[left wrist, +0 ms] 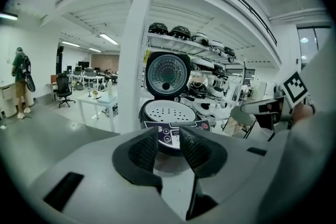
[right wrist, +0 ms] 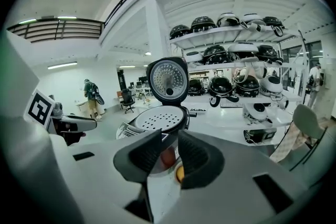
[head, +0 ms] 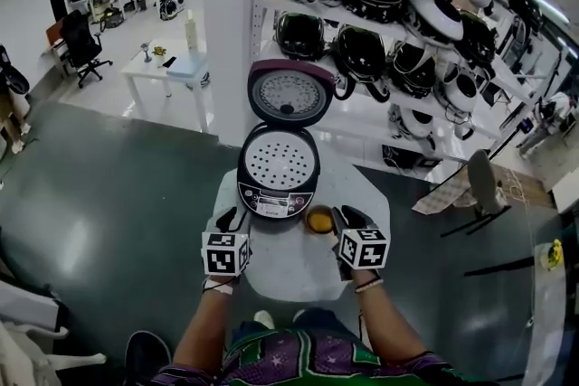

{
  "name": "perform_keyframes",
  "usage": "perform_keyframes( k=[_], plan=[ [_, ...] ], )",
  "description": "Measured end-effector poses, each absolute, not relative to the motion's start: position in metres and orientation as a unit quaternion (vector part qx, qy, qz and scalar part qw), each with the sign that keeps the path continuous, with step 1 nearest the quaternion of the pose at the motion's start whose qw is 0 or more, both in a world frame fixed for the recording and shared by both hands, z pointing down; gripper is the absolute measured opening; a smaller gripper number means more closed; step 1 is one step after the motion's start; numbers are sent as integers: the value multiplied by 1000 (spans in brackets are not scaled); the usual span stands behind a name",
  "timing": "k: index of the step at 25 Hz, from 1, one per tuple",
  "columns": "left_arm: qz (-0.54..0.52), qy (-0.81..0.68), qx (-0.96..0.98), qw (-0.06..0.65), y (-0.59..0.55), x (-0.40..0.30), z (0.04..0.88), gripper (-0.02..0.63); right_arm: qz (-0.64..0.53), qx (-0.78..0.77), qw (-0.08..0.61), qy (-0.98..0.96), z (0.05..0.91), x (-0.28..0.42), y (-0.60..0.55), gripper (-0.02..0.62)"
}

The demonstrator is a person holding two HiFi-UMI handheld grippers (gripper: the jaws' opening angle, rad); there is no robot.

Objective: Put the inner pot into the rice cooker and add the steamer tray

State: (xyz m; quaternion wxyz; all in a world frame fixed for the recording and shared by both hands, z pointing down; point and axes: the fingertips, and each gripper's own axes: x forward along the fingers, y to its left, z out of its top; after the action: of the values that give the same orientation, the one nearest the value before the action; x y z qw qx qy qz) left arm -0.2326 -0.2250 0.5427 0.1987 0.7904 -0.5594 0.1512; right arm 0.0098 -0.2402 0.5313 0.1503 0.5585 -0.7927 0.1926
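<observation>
A black rice cooker [head: 271,194] stands on a small white table [head: 294,271] with its lid [head: 289,92] swung up. A white steamer tray [head: 279,160] with many holes lies in its mouth, and the inner pot is hidden beneath it. My left gripper [head: 229,218] hovers at the cooker's front left, its jaws apart with nothing between them. In the left gripper view the left gripper [left wrist: 169,136] faces the control panel [left wrist: 170,135]. My right gripper [head: 346,214] is at the front right, slightly open and empty. The right gripper [right wrist: 169,138] looks toward the tray [right wrist: 160,118].
A small bowl [head: 318,219] with something yellow sits on the table between the cooker and my right gripper. Behind stand a white pillar [head: 228,23] and shelves of rice cookers [head: 389,23]. A chair [head: 484,185] is at the right and a white desk [head: 167,72] far left.
</observation>
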Motion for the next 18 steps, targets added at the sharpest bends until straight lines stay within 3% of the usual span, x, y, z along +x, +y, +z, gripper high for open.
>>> perform_keyframes(
  k=[9, 18],
  plan=[
    [127, -560, 798, 183, -151, -198, 513, 143, 154, 537, 131, -819, 494, 44, -183, 106],
    [72, -552, 820, 133, -46, -105, 447, 135, 138, 532, 89, -831, 457, 147, -46, 106]
  ],
)
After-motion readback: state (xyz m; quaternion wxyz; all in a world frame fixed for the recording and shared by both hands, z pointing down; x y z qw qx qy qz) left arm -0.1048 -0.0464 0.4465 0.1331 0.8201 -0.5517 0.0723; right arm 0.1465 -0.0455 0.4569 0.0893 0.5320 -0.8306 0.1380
